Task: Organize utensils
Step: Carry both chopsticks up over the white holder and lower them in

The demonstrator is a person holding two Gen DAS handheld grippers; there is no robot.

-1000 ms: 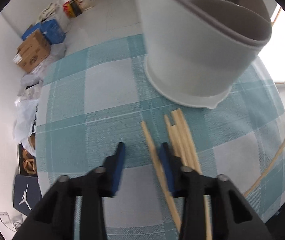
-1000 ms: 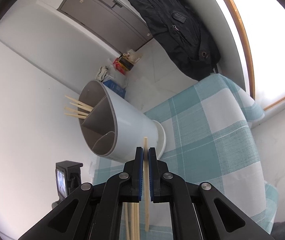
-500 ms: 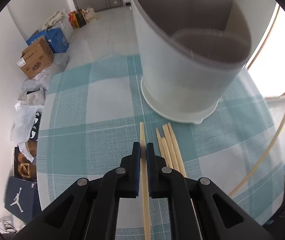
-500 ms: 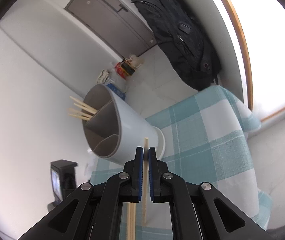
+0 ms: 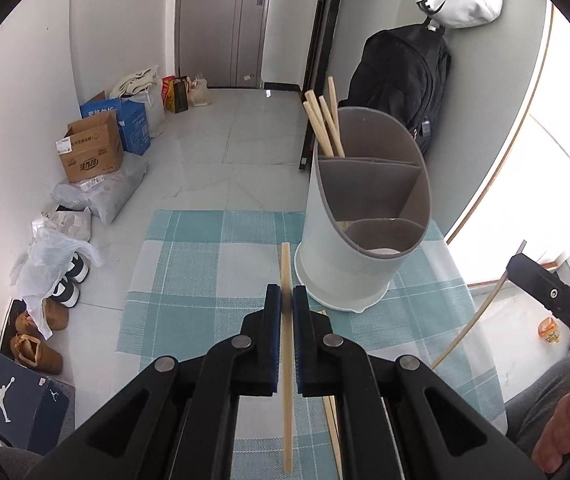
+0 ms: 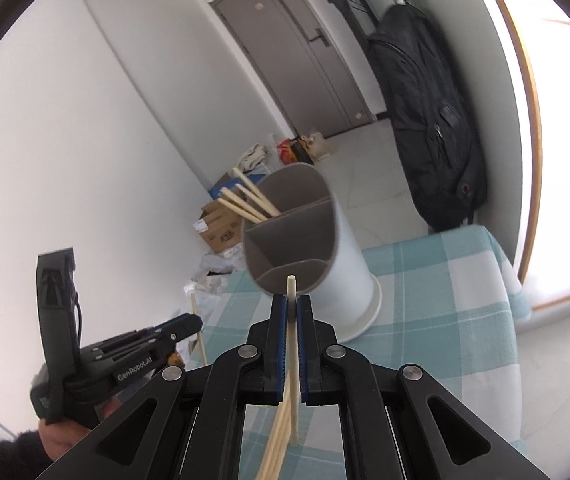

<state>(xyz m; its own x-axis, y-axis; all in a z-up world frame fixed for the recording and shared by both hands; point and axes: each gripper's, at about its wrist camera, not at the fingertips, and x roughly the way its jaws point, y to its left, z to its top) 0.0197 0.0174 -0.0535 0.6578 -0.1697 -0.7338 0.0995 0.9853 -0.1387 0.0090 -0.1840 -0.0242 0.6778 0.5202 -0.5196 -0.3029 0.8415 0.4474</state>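
Note:
My left gripper [image 5: 286, 292] is shut on a wooden chopstick [image 5: 286, 400] and holds it above the checked tablecloth [image 5: 189, 280], just left of the white-and-grey utensil holder [image 5: 365, 240]. Several chopsticks [image 5: 323, 120] stand in the holder's back compartment, and more loose chopsticks [image 5: 332, 424] lie on the cloth under the fingers. My right gripper [image 6: 292, 300] is shut on another chopstick [image 6: 293, 380], whose tip points at the holder [image 6: 345, 272]. In the right wrist view the left gripper [image 6: 195, 322] appears at the lower left with its chopstick [image 6: 199, 332].
The table's far and left edges drop to a floor with cardboard boxes [image 5: 93, 152], bags and shoes [image 5: 41, 348]. A black backpack [image 5: 401, 80] hangs by the wall behind the holder. The right gripper's body [image 5: 553, 292] and a person's hand [image 5: 565, 436] are at the right.
My left gripper closed on a chopstick and lifted it off the cloth, tilting up toward the holder. My right gripper rose and rolled with its chopstick; the holder now looks more upright.

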